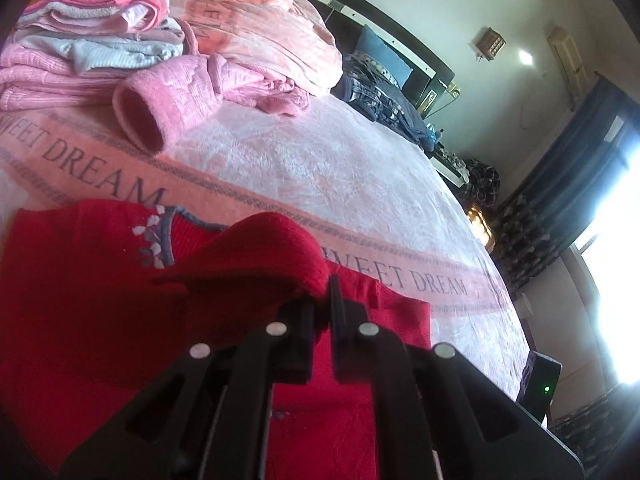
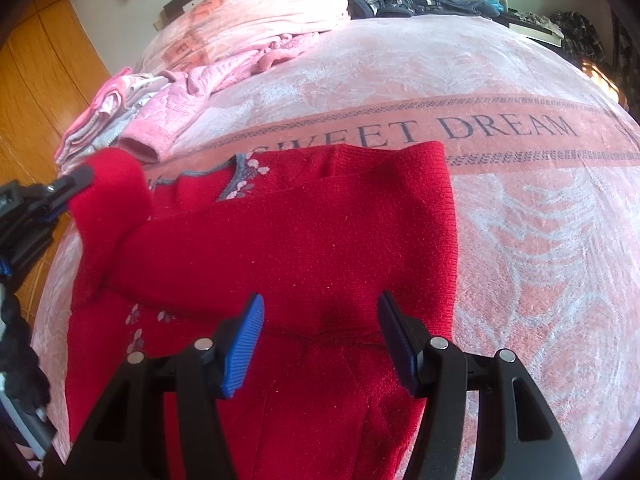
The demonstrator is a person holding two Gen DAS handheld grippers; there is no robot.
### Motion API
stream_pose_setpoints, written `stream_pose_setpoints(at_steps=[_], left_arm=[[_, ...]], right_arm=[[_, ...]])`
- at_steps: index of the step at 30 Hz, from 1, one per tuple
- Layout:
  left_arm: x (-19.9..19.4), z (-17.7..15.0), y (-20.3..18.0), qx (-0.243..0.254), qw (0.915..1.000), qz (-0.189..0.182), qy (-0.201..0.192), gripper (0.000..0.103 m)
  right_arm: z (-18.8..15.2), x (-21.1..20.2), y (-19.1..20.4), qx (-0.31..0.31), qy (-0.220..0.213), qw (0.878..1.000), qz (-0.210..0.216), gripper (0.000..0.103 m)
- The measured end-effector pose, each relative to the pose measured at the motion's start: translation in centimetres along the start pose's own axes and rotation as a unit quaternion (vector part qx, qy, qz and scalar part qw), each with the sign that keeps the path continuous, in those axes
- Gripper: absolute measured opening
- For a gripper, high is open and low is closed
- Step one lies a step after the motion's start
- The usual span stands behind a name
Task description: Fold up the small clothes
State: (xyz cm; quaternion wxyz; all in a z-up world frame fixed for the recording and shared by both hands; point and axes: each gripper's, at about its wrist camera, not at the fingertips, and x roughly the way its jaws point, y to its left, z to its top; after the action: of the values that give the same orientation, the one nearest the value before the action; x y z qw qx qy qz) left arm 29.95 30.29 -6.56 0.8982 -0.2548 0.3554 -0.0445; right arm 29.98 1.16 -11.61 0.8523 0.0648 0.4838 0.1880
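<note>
Currently, items left to right. Pile [image 2: 120,112], folded pinks, at ten o'clock on my bed [image 2: 520,240]: presumably finished work. Left gripper [image 1: 322,312], jaws pinched on the sleeve [image 1: 260,256], lifting it at nine o'clock, apparently to fold inward. Sweater [image 2: 304,240], red, flat at centre. Right gripper [image 2: 320,332], jaws wide, empty, hovering over its six o'clock edge, ready to pin.

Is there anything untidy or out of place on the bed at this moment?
Mostly tidy. One pink sweater lies crumpled beside the folded pile, its cuff hanging open toward the red sweater. The left gripper holds a red sleeve; the right gripper is open.
</note>
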Motion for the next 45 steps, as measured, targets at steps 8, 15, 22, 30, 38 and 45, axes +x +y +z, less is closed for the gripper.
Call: stream_pose_setpoints(at_steps=[8, 15, 22, 30, 38, 45], left_arm=[[6.6, -2.7, 3.1, -0.007, 0.9958, 0.028, 0.087, 0.007], [6.7, -4.4, 3.1, 0.019, 0.9904, -0.015, 0.136, 0.023], [-0.4, -3.0, 8.3, 0.035, 0.9948, 0.013, 0.094, 0.032], [-0.1, 0.0, 18.9, -0.017, 0.9873, 0.112, 0.111, 0.026], [0.5, 0.3, 20.1, -0.016, 0.9895, 0.083, 0.117, 0.026], [-0.6, 0.1, 19.4, -0.019, 0.9892, 0.08, 0.122, 0.026]], right_arm=[[-0.1, 0.7, -0.7, 0.011, 0.01, 1.0, 0.0, 0.06], [-0.3, 1.0, -0.3, 0.003, 0.01, 1.0, -0.008, 0.06], [0.1, -0.8, 1.4, -0.01, -0.006, 1.0, 0.02, 0.06], [3.3, 1.0, 8.2, -0.03, 0.019, 0.997, 0.072, 0.06], [6.4, 7.7, 10.7, 0.043, 0.11, 0.989, 0.089, 0.053], [6.2, 6.6, 10.4, 0.024, 0.089, 0.988, 0.124, 0.022]])
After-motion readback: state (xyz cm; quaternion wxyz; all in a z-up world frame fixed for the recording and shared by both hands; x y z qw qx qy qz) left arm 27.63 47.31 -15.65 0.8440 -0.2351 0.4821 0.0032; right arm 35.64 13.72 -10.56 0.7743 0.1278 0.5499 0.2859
